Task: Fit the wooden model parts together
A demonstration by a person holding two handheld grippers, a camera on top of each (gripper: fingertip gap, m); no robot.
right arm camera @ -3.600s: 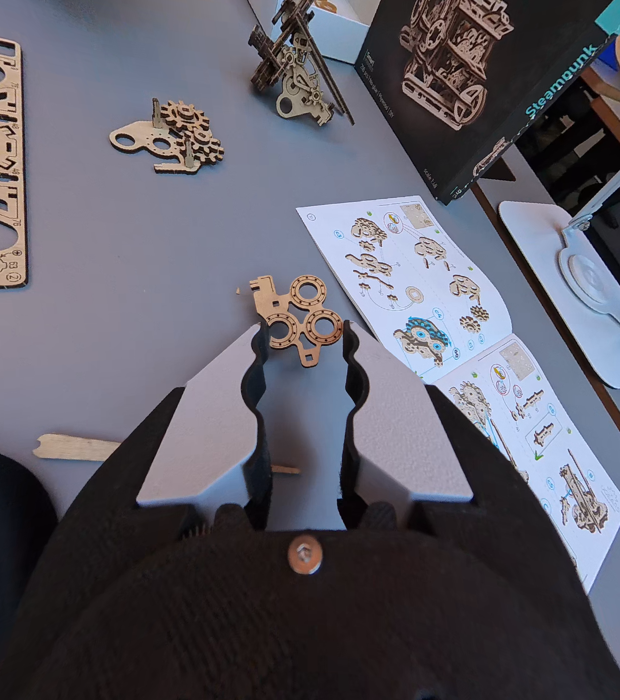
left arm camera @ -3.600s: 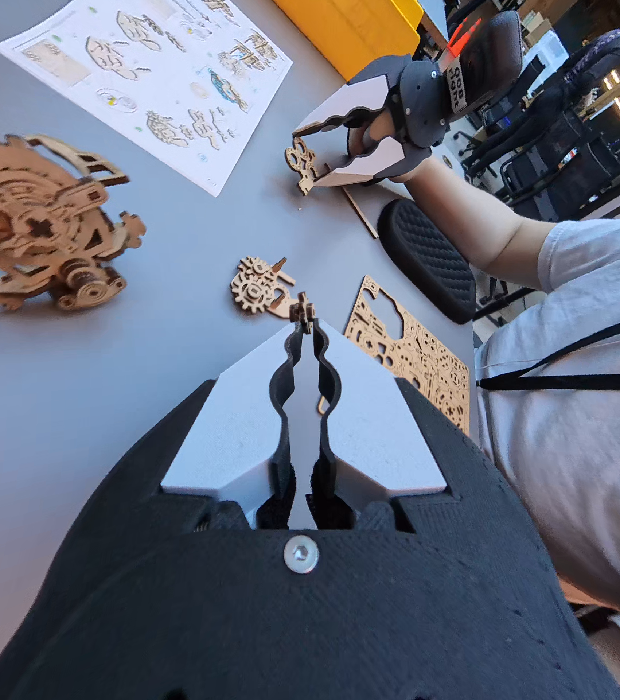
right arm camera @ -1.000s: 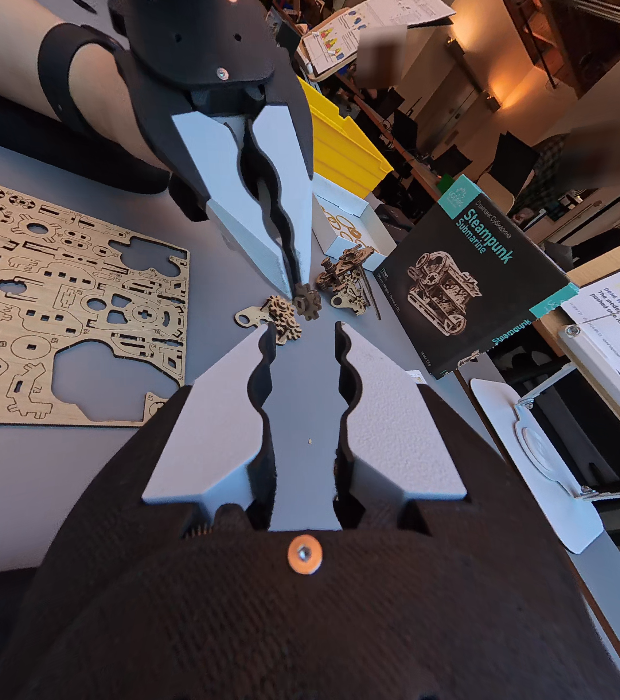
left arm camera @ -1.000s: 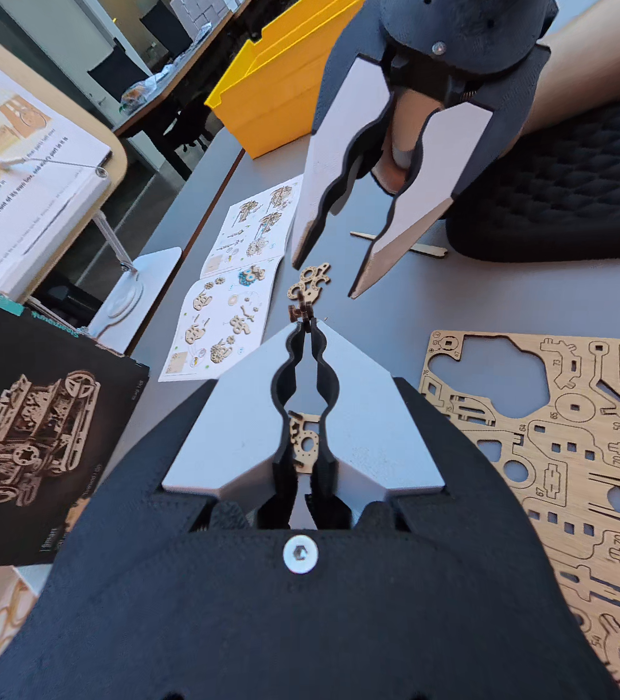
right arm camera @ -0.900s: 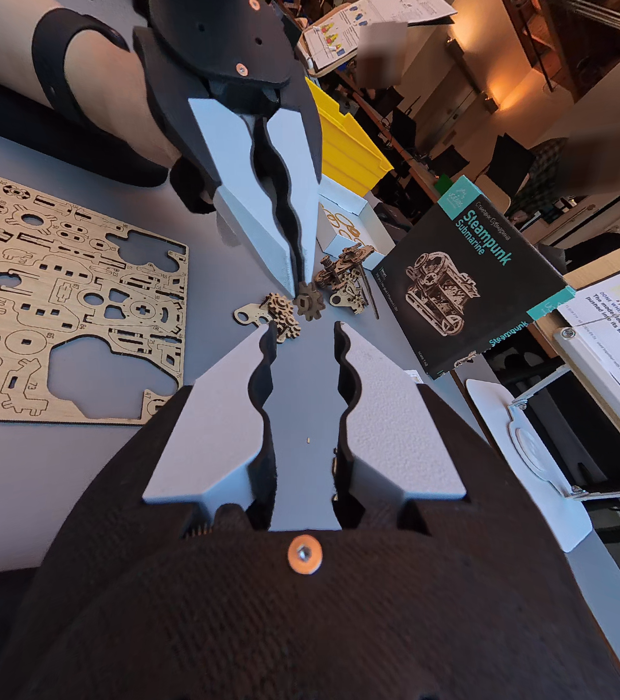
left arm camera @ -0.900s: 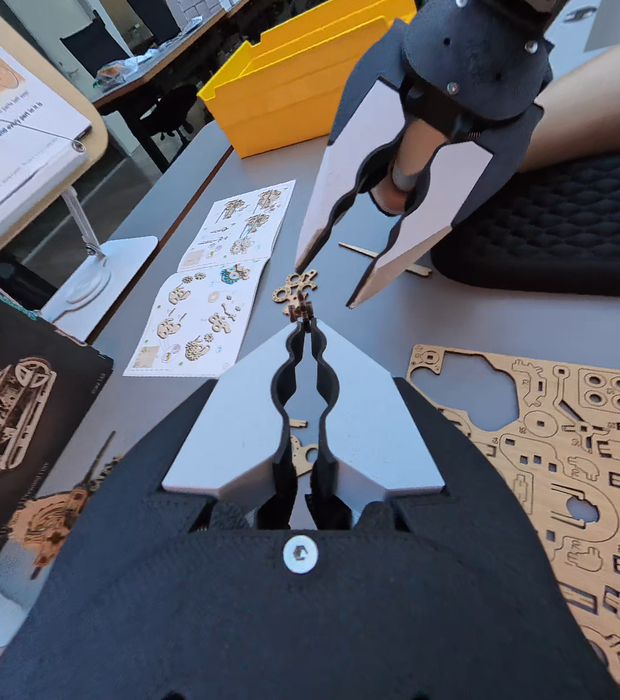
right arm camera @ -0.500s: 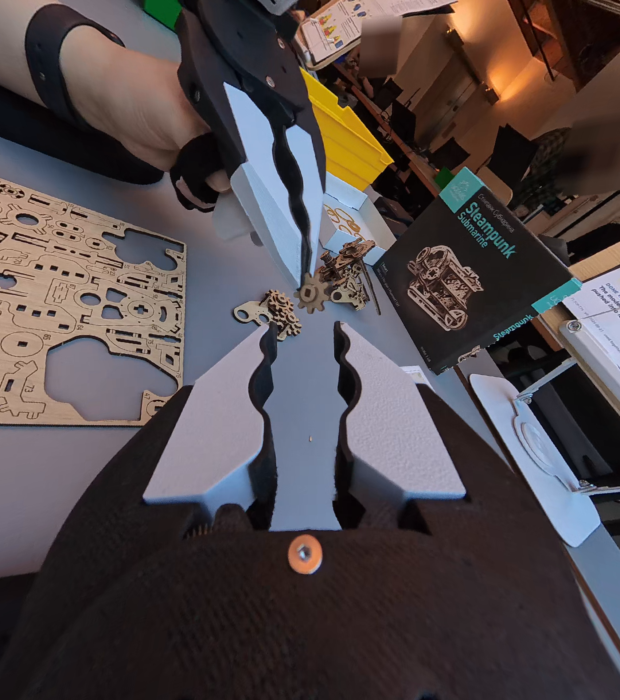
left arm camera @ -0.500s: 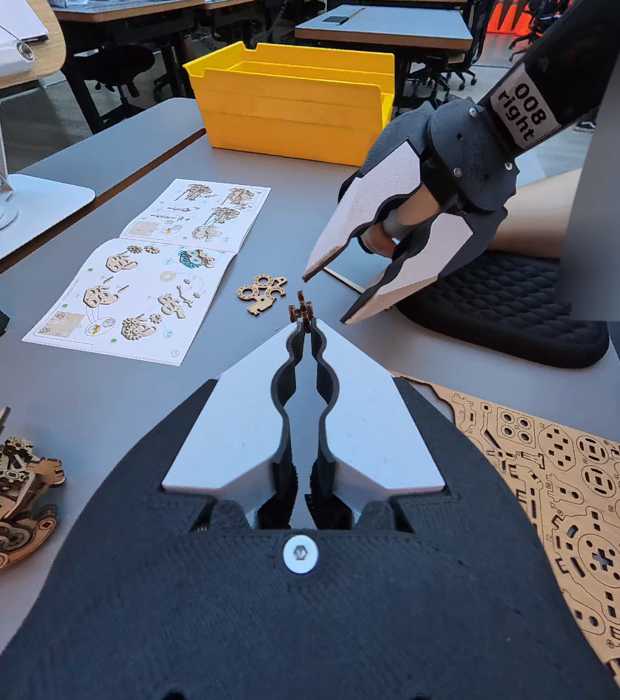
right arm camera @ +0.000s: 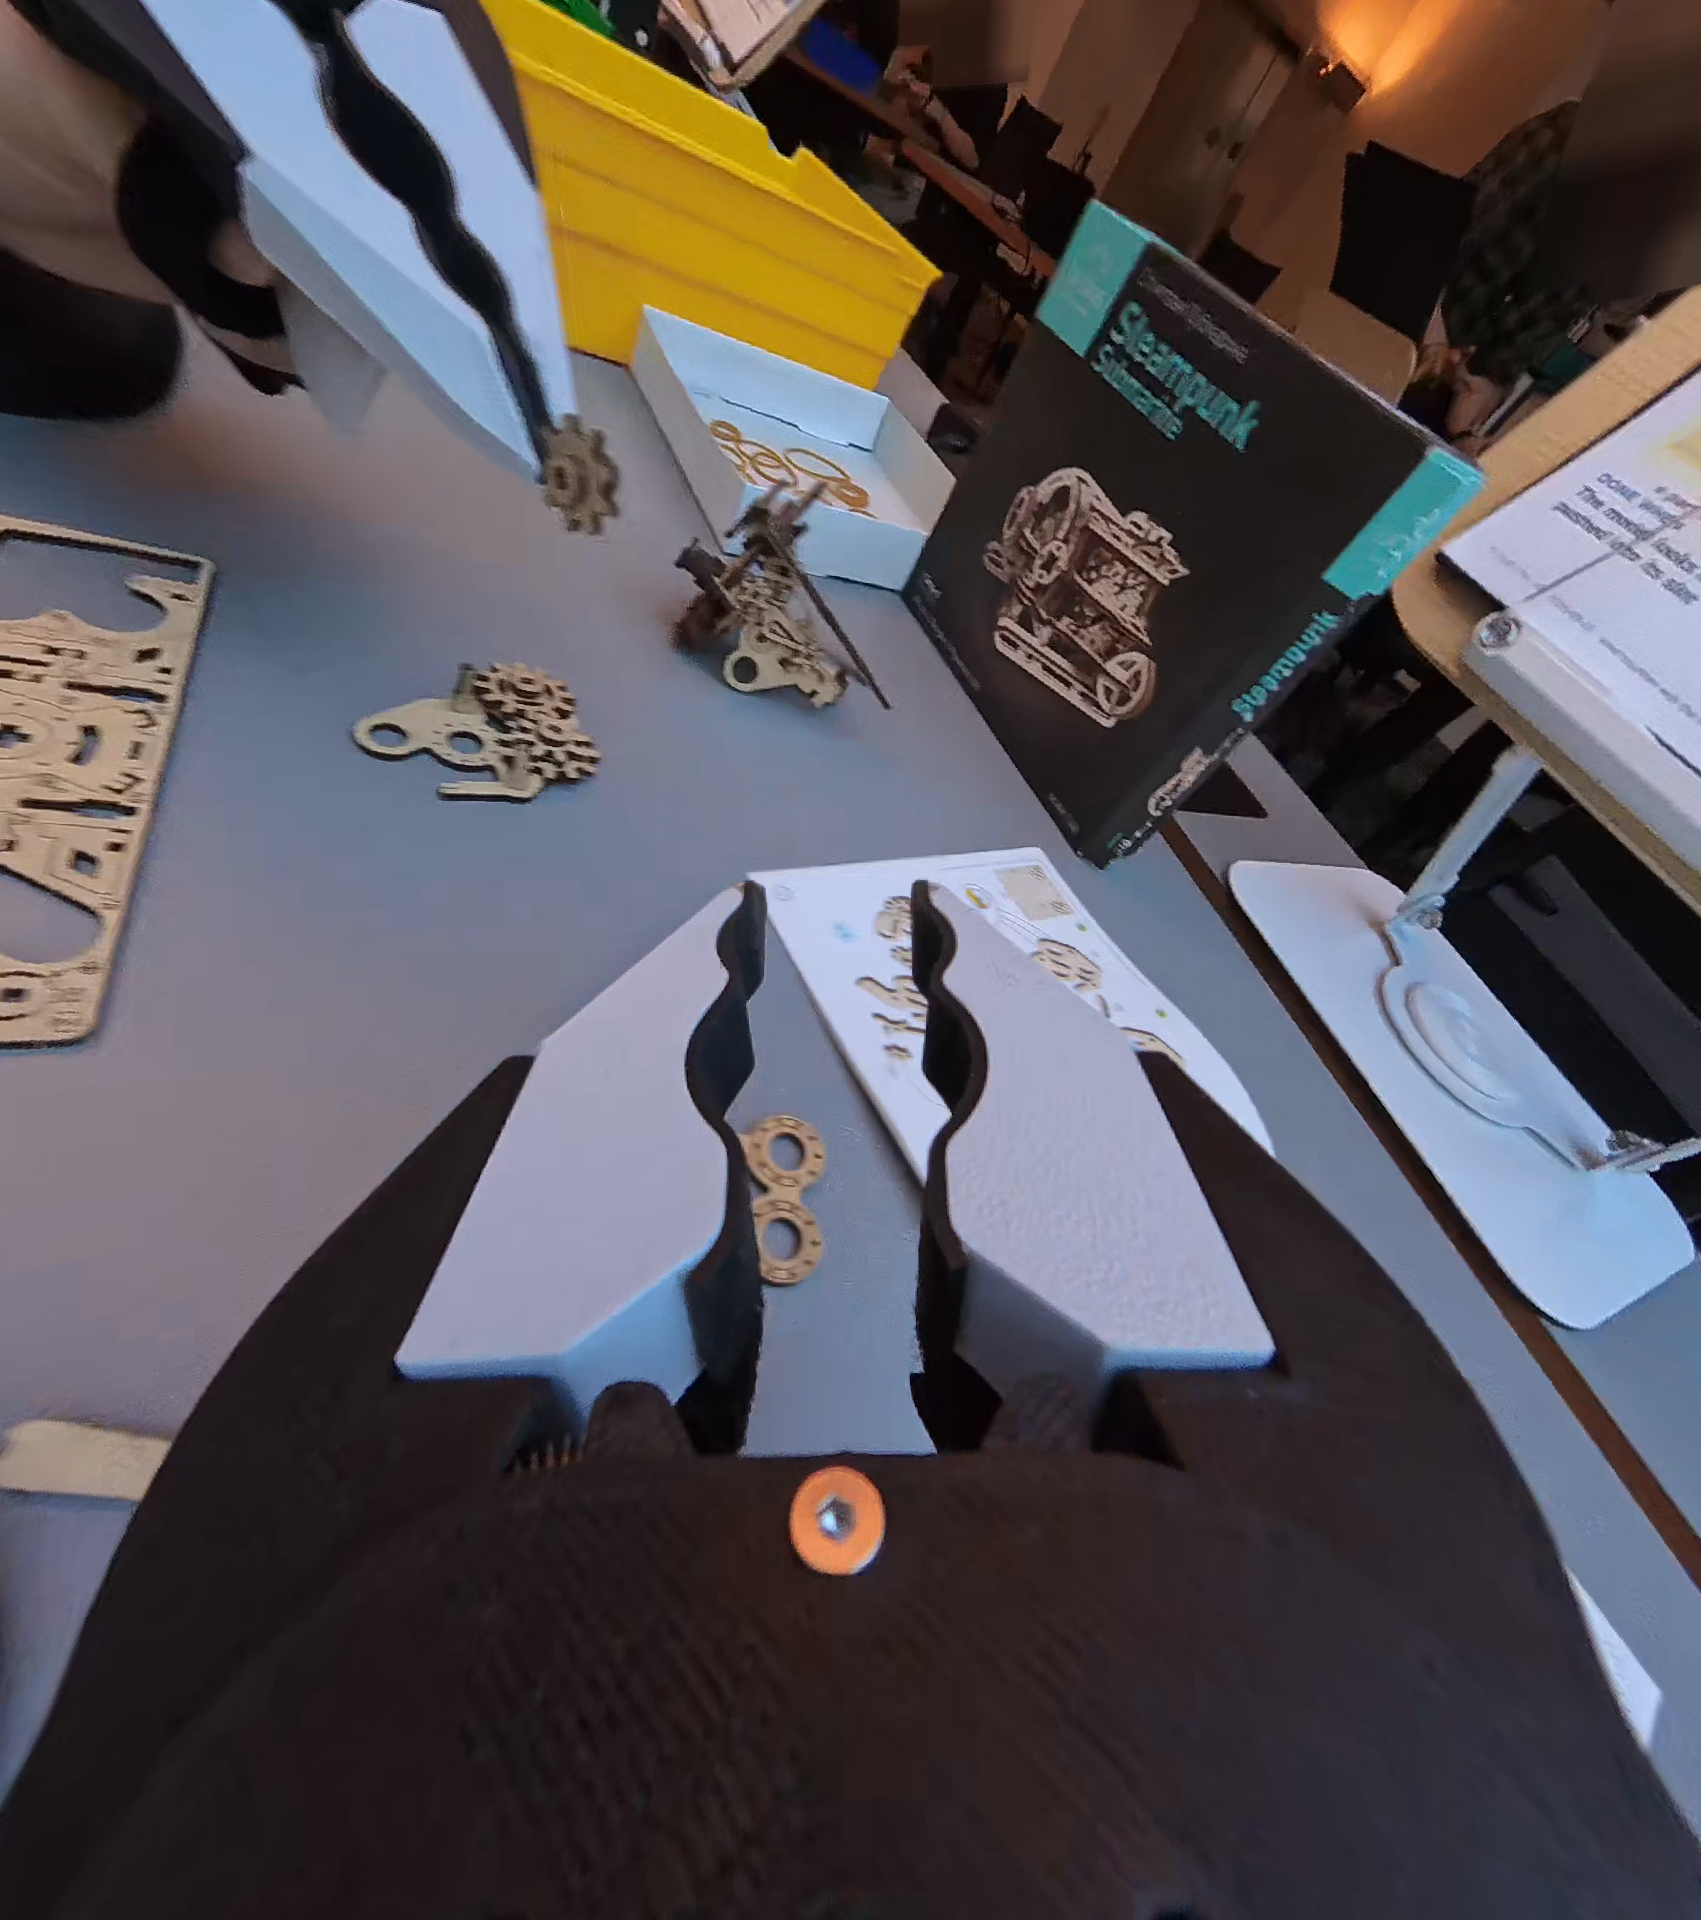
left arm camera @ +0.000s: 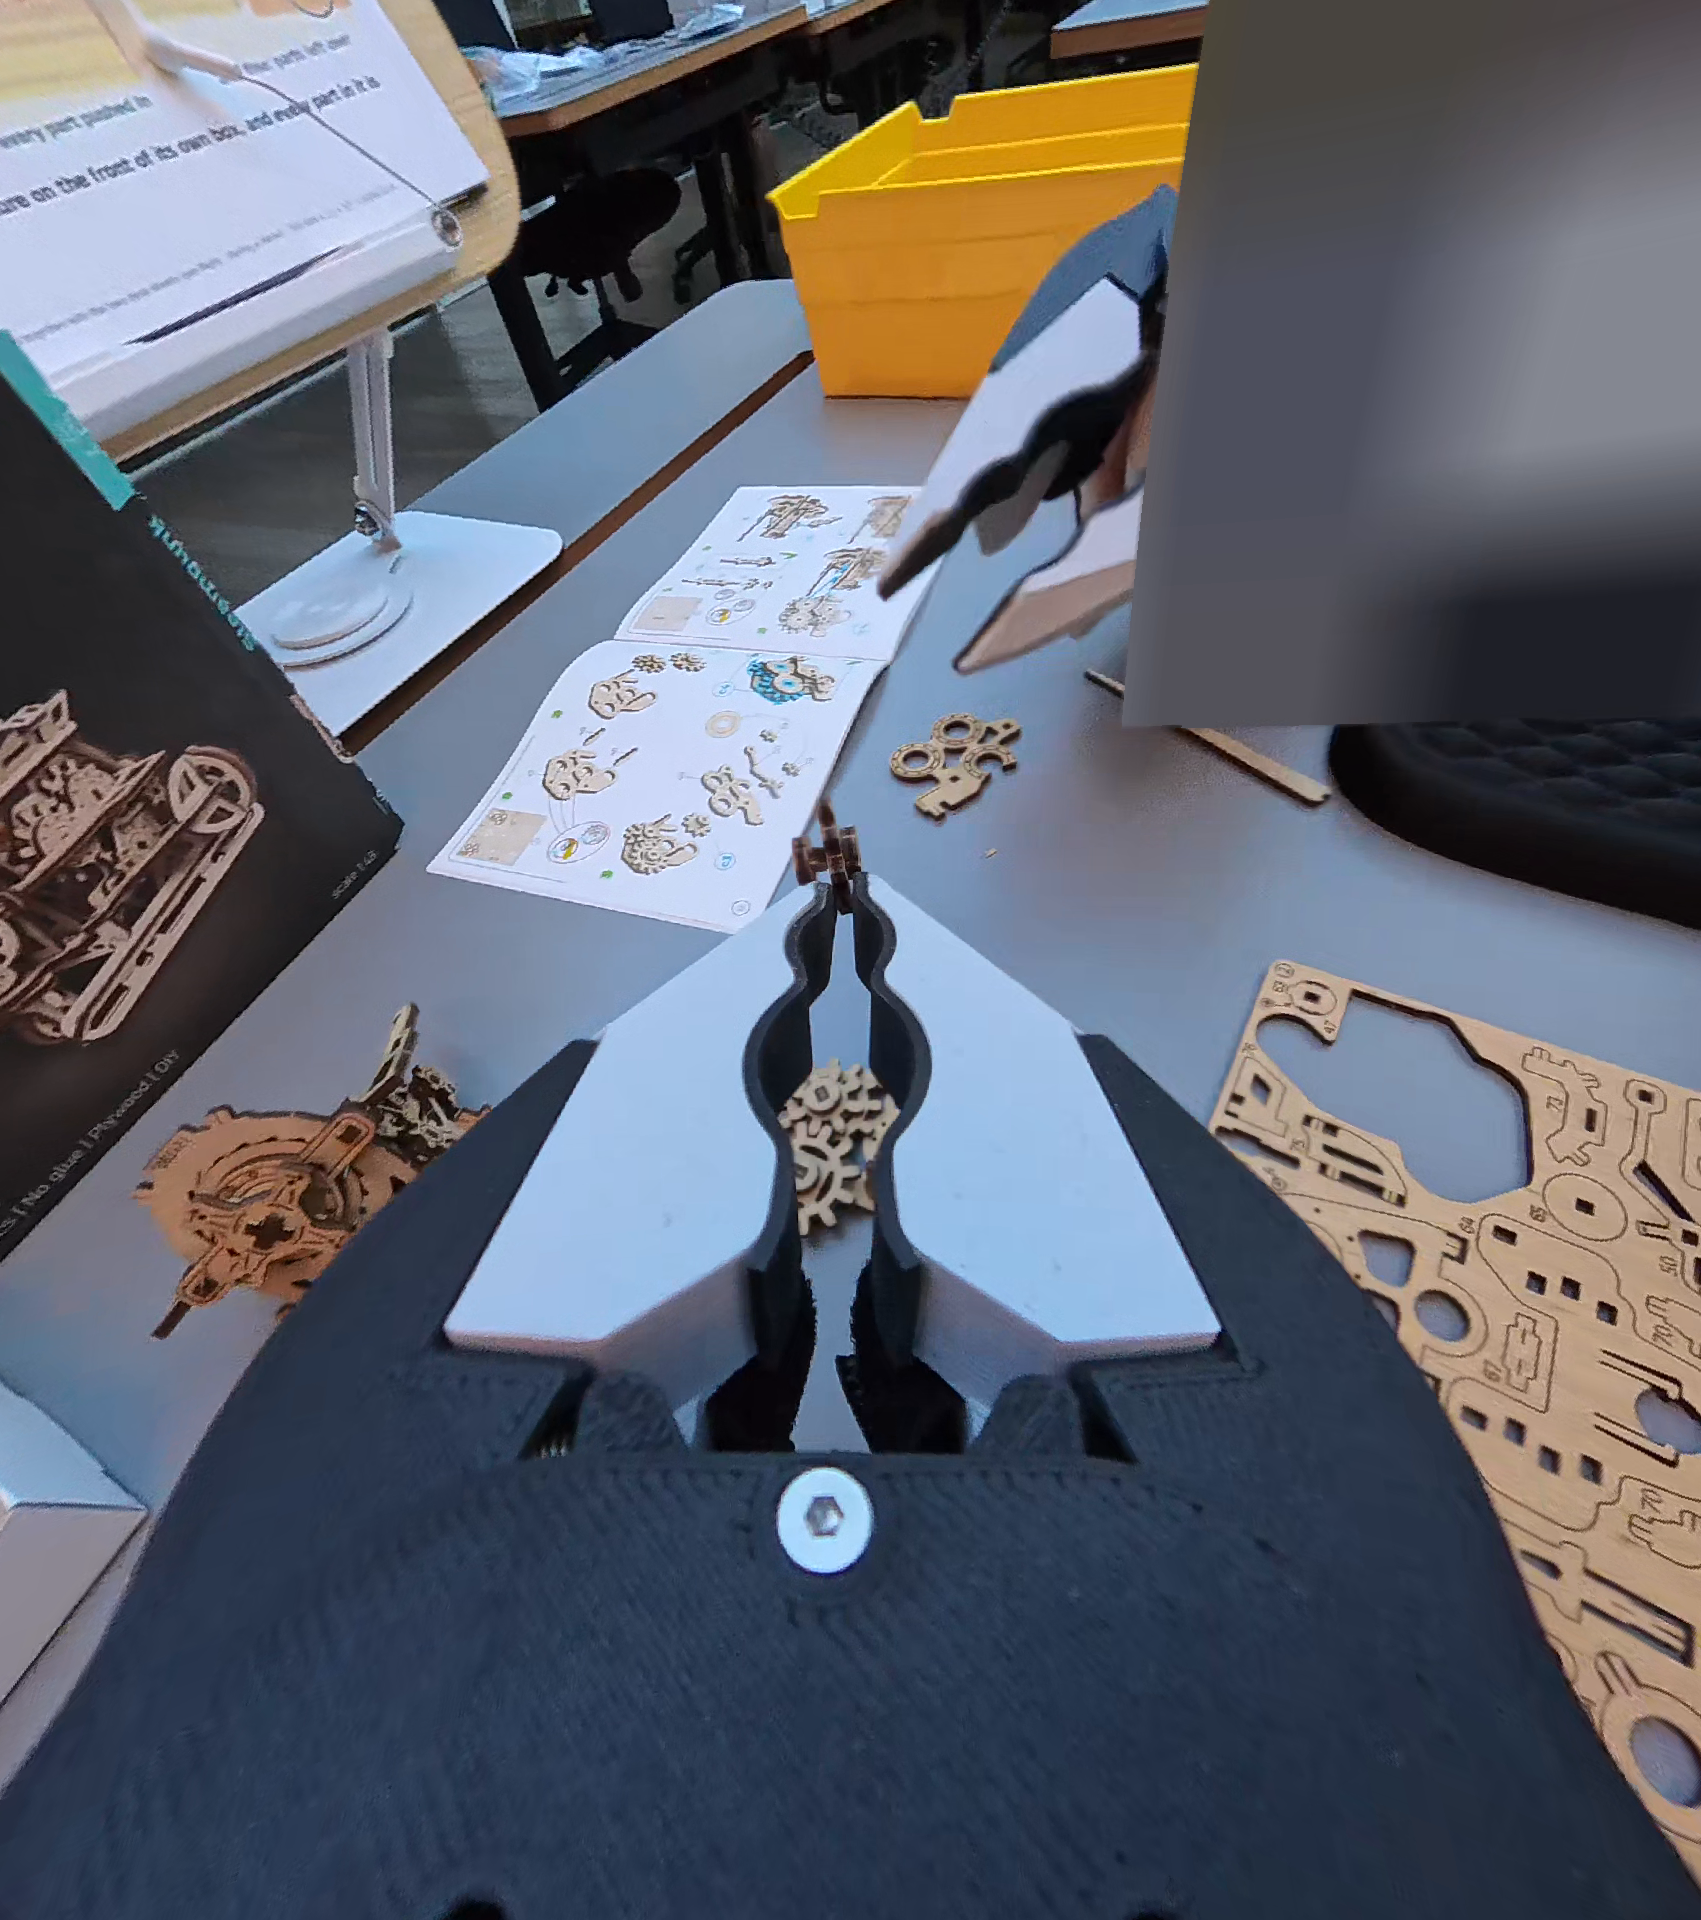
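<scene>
My left gripper (left arm camera: 833, 888) is shut on a small dark wooden gear (left arm camera: 830, 854), held in the air above a wooden plate with several gears (left arm camera: 835, 1143) on the grey table. The right wrist view shows that gear (right arm camera: 578, 483) at the left gripper's tip (right arm camera: 545, 442) and the gear plate (right arm camera: 482, 732) lying below it. My right gripper (right arm camera: 830, 904) is open and empty, hovering over a flat three-ring wooden piece (right arm camera: 784, 1195). That piece (left arm camera: 955, 758) and the open right gripper (left arm camera: 939, 613) also show in the left wrist view.
A part-built wooden model (left arm camera: 295, 1195) and a black kit box (left arm camera: 67, 810) stand at left. A cut-out wooden sheet (left arm camera: 1552, 1299), an instruction leaflet (left arm camera: 680, 748), a black pad (left arm camera: 1604, 810) and a yellow bin (left arm camera: 981, 239) lie around. A white box (right arm camera: 794, 447) and a thin stick (right arm camera: 72, 1455) are nearby. The left gripper's tips are roughly 11 cm from the right gripper's. Measured from the fingertips, the thin stick (right arm camera: 72, 1455) is 12 cm or so from the right gripper and 20 cm from the left. It is also in sight in the left wrist view (left arm camera: 1302, 785).
My left gripper has carried the gear back over the gear plate. My right gripper has drawn away from it and now hangs over the three-ring piece and leaflet.
</scene>
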